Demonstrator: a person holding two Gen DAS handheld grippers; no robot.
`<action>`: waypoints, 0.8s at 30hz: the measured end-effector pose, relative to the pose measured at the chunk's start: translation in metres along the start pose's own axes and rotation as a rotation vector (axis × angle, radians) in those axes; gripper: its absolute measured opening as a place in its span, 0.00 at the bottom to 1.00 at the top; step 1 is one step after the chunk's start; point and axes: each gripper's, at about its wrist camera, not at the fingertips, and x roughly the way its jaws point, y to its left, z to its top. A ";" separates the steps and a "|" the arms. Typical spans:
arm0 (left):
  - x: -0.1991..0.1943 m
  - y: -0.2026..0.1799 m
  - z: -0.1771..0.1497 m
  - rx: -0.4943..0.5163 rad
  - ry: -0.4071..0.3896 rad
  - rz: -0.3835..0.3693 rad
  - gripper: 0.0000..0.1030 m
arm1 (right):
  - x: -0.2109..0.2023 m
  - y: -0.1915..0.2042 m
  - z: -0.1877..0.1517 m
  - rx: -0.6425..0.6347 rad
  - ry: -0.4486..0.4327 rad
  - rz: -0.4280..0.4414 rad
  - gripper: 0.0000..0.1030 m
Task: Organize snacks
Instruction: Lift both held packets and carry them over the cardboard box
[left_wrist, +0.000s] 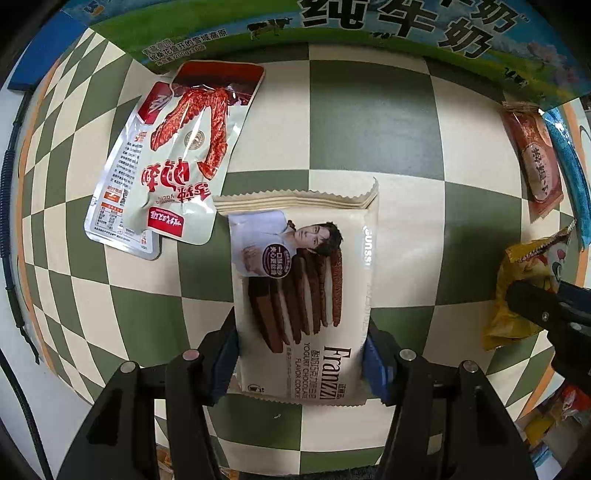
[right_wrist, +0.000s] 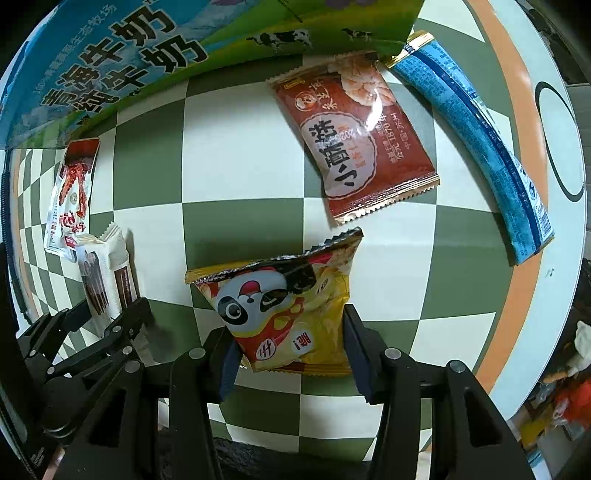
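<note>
My left gripper (left_wrist: 301, 365) is shut on a cream Franzzi cookie pack (left_wrist: 299, 280), its blue pads pressing both long sides near the lower end. The same pack (right_wrist: 103, 273) shows at the left of the right wrist view, held just above the checkered tabletop (left_wrist: 369, 122). My right gripper (right_wrist: 293, 362) is shut on a yellow chip bag with a panda face (right_wrist: 288, 310), pads against its two sides. That bag (left_wrist: 517, 291) appears at the right edge of the left wrist view with one black finger (left_wrist: 535, 306) on it.
A silver-and-red chicken-wing pouch (left_wrist: 173, 155) lies left of the cookie pack. A red-brown pastry packet (right_wrist: 362, 140) and a long blue packet (right_wrist: 480, 147) lie beyond the chip bag. A green-and-blue milk carton box (right_wrist: 129, 62) stands along the far side. The table's orange rim (right_wrist: 517, 295) curves at right.
</note>
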 end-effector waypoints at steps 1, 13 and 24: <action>0.001 -0.001 0.001 0.000 0.001 -0.002 0.55 | -0.001 -0.004 -0.002 0.001 0.001 -0.001 0.52; -0.029 0.012 0.006 -0.001 -0.052 -0.006 0.54 | -0.007 0.006 -0.028 -0.015 -0.034 -0.006 0.49; -0.154 0.014 0.009 0.009 -0.275 -0.111 0.54 | -0.101 0.021 -0.048 -0.048 -0.166 0.142 0.48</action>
